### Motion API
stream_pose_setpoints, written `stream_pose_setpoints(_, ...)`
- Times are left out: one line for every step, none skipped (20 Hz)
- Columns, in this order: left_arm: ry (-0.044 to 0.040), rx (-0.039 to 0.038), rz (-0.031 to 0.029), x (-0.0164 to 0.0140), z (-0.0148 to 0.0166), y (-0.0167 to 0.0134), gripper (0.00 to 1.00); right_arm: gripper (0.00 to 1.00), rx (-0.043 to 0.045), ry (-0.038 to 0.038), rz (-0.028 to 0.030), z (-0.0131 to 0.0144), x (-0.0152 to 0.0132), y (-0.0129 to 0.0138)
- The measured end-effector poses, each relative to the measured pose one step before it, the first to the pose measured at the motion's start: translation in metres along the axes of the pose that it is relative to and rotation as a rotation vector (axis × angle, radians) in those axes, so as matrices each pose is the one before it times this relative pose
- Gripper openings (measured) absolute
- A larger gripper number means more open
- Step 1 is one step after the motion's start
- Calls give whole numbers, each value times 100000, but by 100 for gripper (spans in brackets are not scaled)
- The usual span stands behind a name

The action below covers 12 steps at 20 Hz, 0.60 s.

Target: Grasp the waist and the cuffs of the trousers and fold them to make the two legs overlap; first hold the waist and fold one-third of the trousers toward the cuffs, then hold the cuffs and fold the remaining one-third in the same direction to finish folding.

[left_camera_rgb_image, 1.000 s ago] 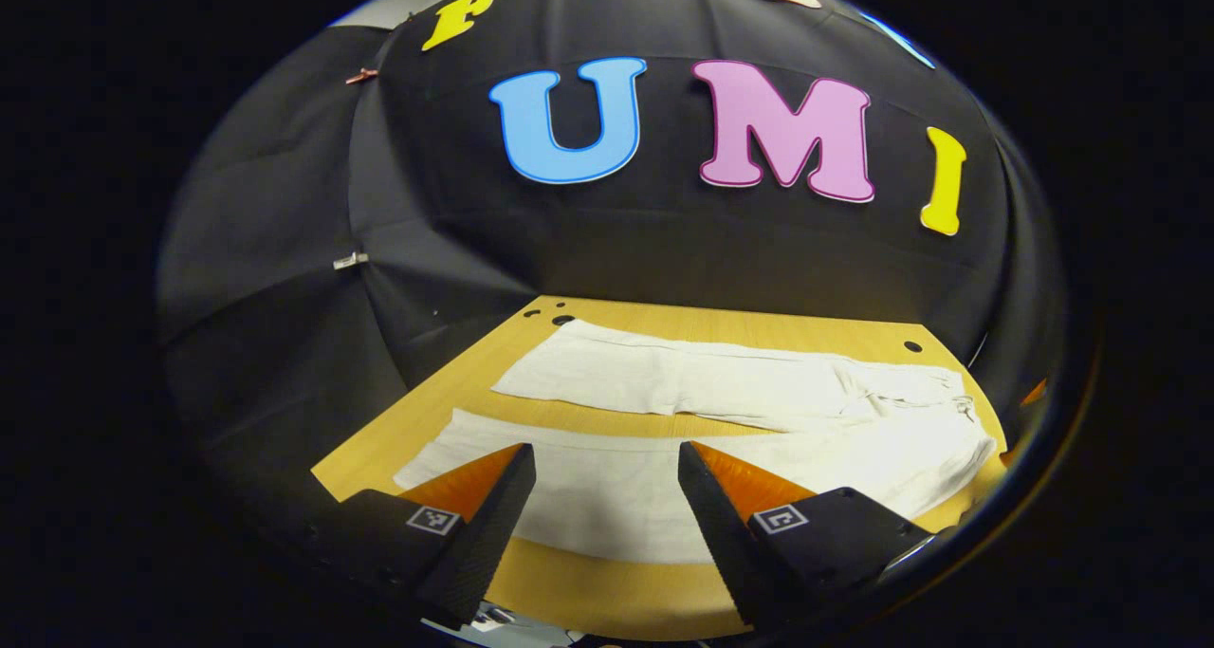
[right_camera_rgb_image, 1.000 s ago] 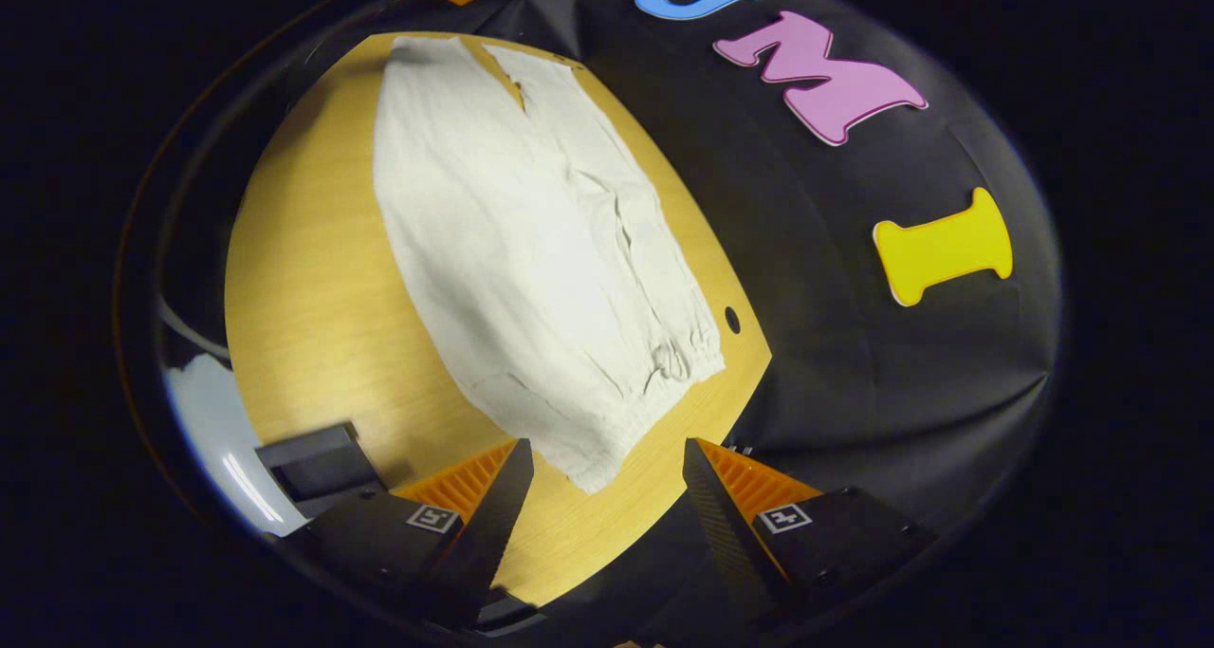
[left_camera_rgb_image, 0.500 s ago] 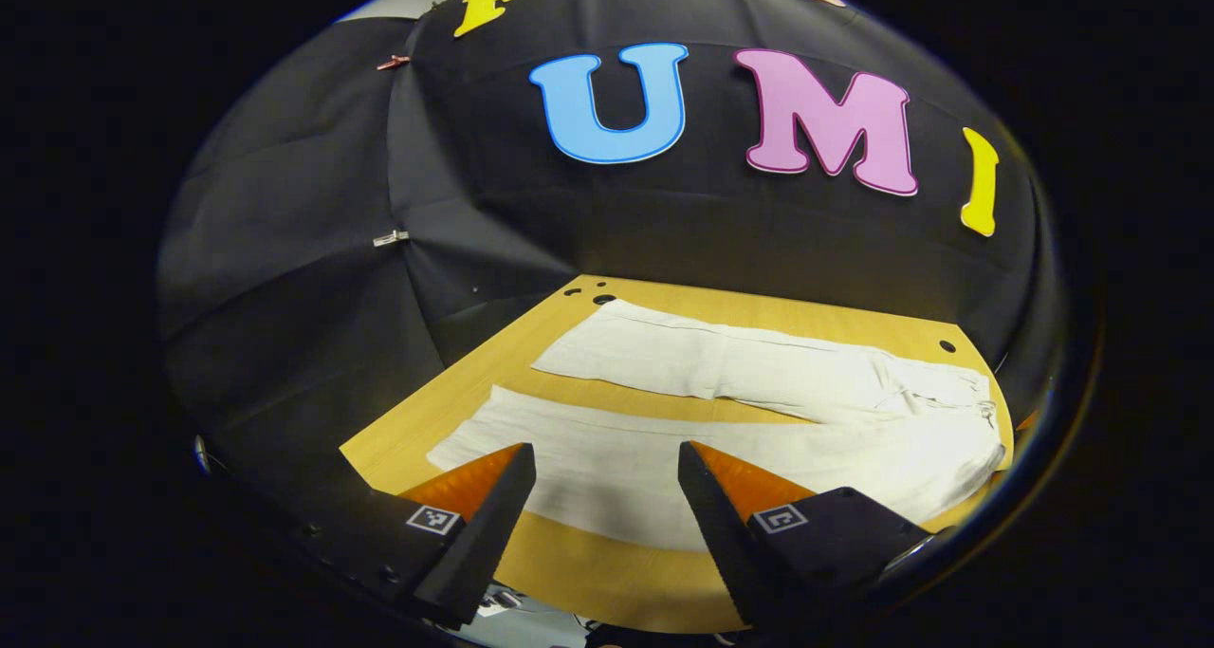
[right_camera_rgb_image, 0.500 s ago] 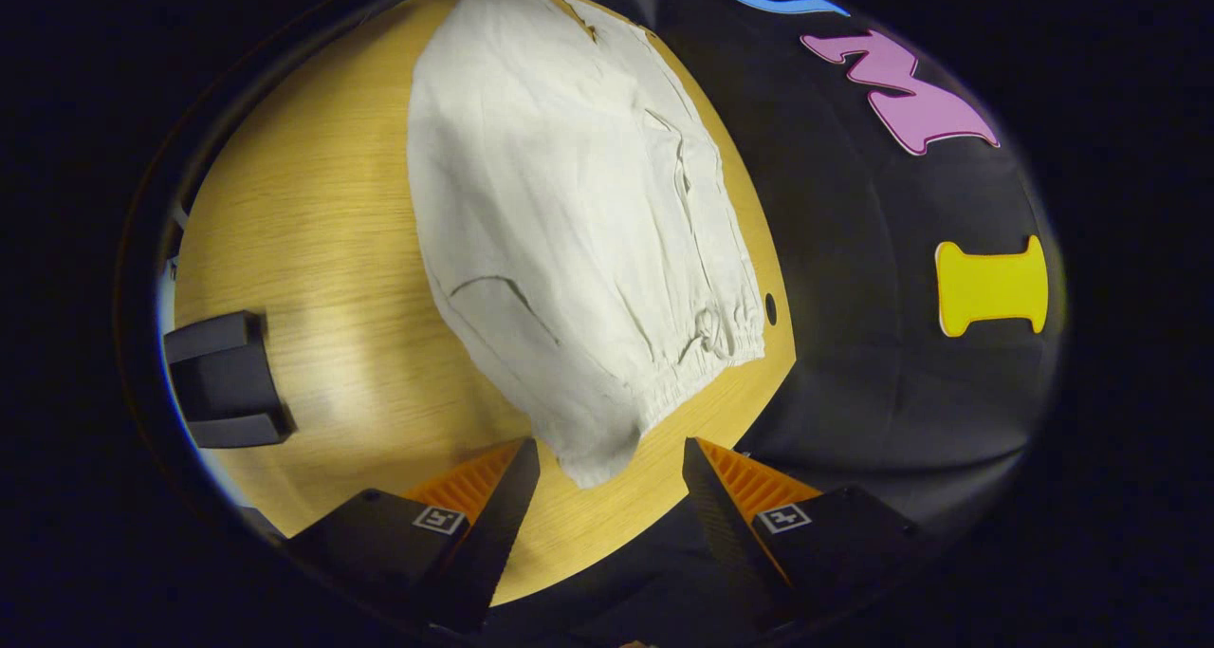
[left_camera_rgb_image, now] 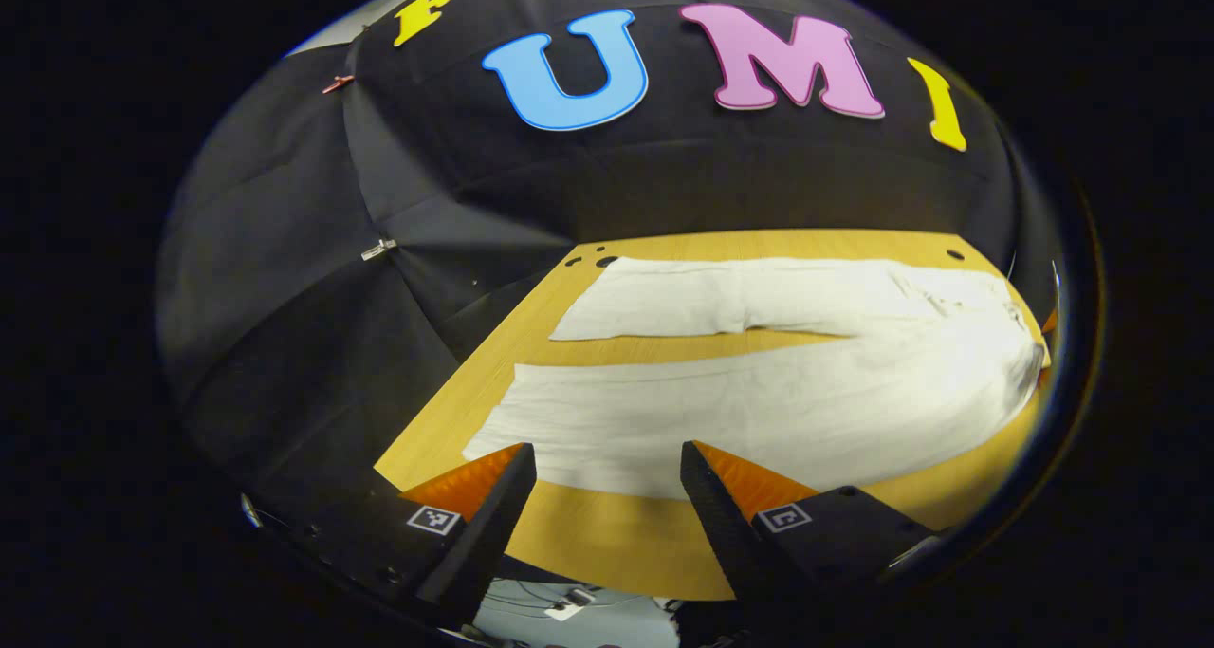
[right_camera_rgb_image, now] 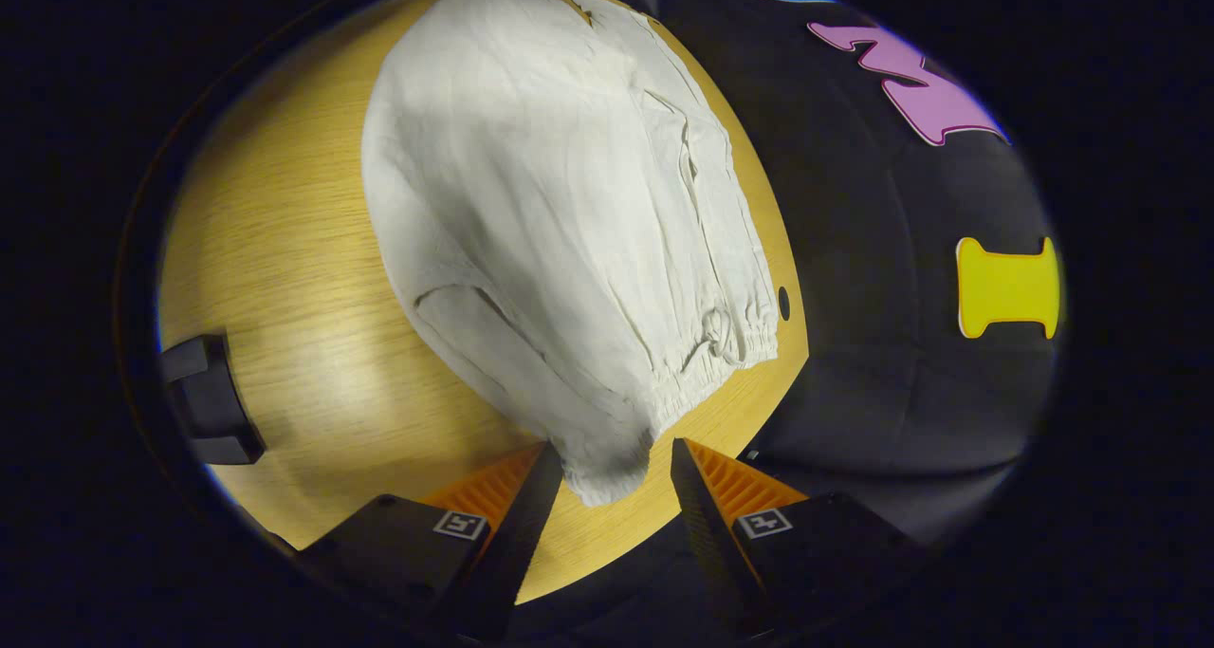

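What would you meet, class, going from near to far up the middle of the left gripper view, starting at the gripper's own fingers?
Left gripper → bare strip of table → near trouser leg → strip of table between the legs → far trouser leg → far table edge → black cloth wall.

Wooden worktop (left_camera_rgb_image: 607, 544) spans the lower middle of the left gripper view, small dark holes (left_camera_rgb_image: 605, 261) near its far left corner; black booth wall (left_camera_rgb_image: 285, 344) fills upper left
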<state>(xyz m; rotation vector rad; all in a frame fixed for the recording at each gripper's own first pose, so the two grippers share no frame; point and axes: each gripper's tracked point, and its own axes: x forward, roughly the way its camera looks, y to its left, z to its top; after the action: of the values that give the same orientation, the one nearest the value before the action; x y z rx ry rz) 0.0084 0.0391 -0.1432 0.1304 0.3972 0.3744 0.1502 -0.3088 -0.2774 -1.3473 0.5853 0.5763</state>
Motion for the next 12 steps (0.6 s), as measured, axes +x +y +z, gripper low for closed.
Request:
stream_pose_setpoints(687,493,396,76,-469,489,98,78,-541,834,1631,38,215,228)
stream_pose_setpoints(433,624,532,161,-260,490,98,76,-654,567,1452,117,224,172)
stream_pose_setpoints(261,809,663,236,-192,373,98,68,-631,557,1464,-9,181,197)
stream_pose_setpoints(148,883,-49,415,-164,250,97,59,-283,486,782,50,9,89)
stream_pose_setpoints(815,1556,-1213,687,-550,-51,97,46,240,432,1183,102,-28,130)
stream_pose_setpoints(1920,2089,-971,821,-697,-67,98,47,931,605,1220,-157,342,149)
stream_pose_setpoints(1441,2313,106,667,-788,279,98,42,1305,435,824,114,-151,-59)
stream_pose_setpoints(847,2075,-258,639,-514,342,98,42,593,2028,1830,-234,425,247)
stream_pose_setpoints(636,2664,-950,428,-526,182,98,31,73,424,102,420,-262,-184)
stream_pose_setpoints(635,3870,-2075,368,-453,58,98,30,-322,2814,-3,-256,305,93)
stream_pose_setpoints(229,5353,-729,206,-584,513,98,27,-1888,1571,-606,162,154,-38)
stream_pose_setpoints(111,6400,310,434,-442,871,98,26,-2679,1165,-958,433,-404,-174)
